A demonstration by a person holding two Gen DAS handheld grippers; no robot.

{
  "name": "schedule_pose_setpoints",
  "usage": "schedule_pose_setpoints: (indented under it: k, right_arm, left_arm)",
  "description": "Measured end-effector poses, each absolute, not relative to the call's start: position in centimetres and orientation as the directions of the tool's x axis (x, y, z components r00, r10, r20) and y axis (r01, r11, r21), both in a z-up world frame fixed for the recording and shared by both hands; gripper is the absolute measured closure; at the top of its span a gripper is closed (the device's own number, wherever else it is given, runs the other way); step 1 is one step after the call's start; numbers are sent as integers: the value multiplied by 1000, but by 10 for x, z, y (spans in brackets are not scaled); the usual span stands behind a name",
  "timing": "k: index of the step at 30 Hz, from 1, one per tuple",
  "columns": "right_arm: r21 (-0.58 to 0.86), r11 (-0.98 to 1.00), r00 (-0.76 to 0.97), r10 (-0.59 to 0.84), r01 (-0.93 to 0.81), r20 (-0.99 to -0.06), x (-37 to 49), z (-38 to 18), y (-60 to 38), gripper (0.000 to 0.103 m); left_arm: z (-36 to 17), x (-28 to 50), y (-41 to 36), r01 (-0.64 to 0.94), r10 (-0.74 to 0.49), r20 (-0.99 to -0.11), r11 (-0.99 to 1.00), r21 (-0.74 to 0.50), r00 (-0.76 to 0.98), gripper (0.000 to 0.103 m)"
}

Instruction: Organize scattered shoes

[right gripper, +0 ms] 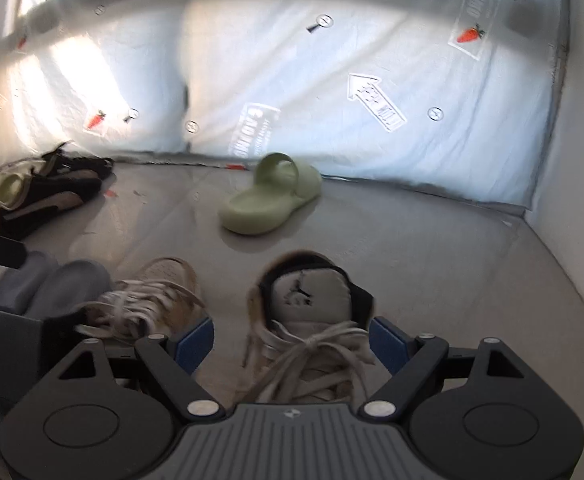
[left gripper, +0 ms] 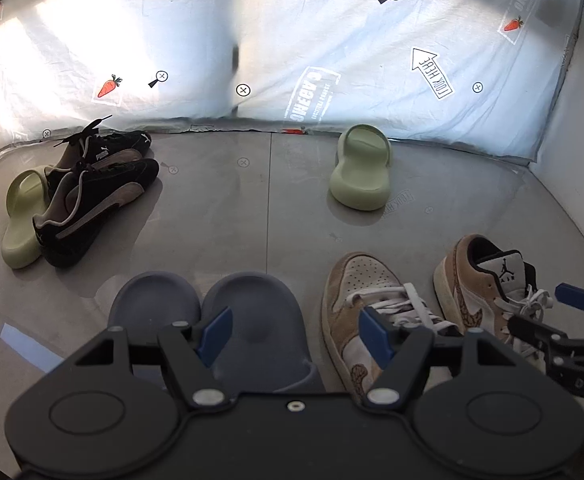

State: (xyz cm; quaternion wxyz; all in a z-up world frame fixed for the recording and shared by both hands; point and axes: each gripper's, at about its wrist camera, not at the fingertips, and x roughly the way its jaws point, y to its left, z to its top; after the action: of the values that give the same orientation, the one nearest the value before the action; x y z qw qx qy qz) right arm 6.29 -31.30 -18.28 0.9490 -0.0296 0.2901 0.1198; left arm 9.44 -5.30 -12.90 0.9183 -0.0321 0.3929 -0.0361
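My left gripper [left gripper: 296, 336] hangs open over the right one of two dark grey slides [left gripper: 251, 312], and its pads touch nothing. Beside them lie two tan sneakers [left gripper: 364, 300], the right one [left gripper: 484, 284] pointing the opposite way. My right gripper [right gripper: 292, 344] is open and straddles that right sneaker [right gripper: 312, 300] at the laces; there is a gap at the left pad. One of its fingers [left gripper: 578, 298] shows at the edge of the left wrist view. A light green slide [left gripper: 362, 168] sits alone near the back. Its mate [left gripper: 23, 208] lies at the left against two black sneakers [left gripper: 99, 196].
The floor [left gripper: 231, 208] is a grey sheet. A white printed cloth [left gripper: 332, 60] hangs along the back, and a plain white wall [left gripper: 572, 120] closes the right side. Bare floor lies between the black sneakers and the lone green slide.
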Motion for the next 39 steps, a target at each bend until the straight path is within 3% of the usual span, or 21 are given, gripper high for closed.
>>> schedule_pose_setpoints:
  k: [3, 6, 9, 12, 25, 35, 39]
  right_arm:
    - [50, 938, 744, 304, -344, -595, 68, -186, -285, 19]
    - [-22, 929, 671, 251, -370, -698, 86, -208, -248, 42]
    - [88, 949, 639, 270, -301, -720, 98, -216, -248, 52]
    - [218, 948, 600, 317, -233, -735, 112, -223, -255, 78]
    - [261, 960, 675, 258, -99, -692, 119, -208, -248, 86]
    - [460, 888, 804, 262, 16, -534, 117, -165, -310, 85]
    - [448, 894, 853, 210, 31, -478, 108, -146, -344, 85]
  left_arm:
    - [-130, 96, -44, 39, -97, -725, 995, -96, 681, 32]
    - [-130, 94, -38, 51, -99, -729, 995, -88, 677, 32]
    - [-130, 90, -29, 53, -93, -731, 996, -78, 676, 32]
    - [-131, 88, -16, 25, -80, -736, 996, -86, 672, 32]
    - [-125, 95, 17, -20, -56, -721, 995, -96, 690, 32]
    - [-125, 109, 9, 27, -111, -723, 992, -127, 682, 32]
    - [-126, 111, -7, 81, -141, -723, 990, -117, 676, 32]
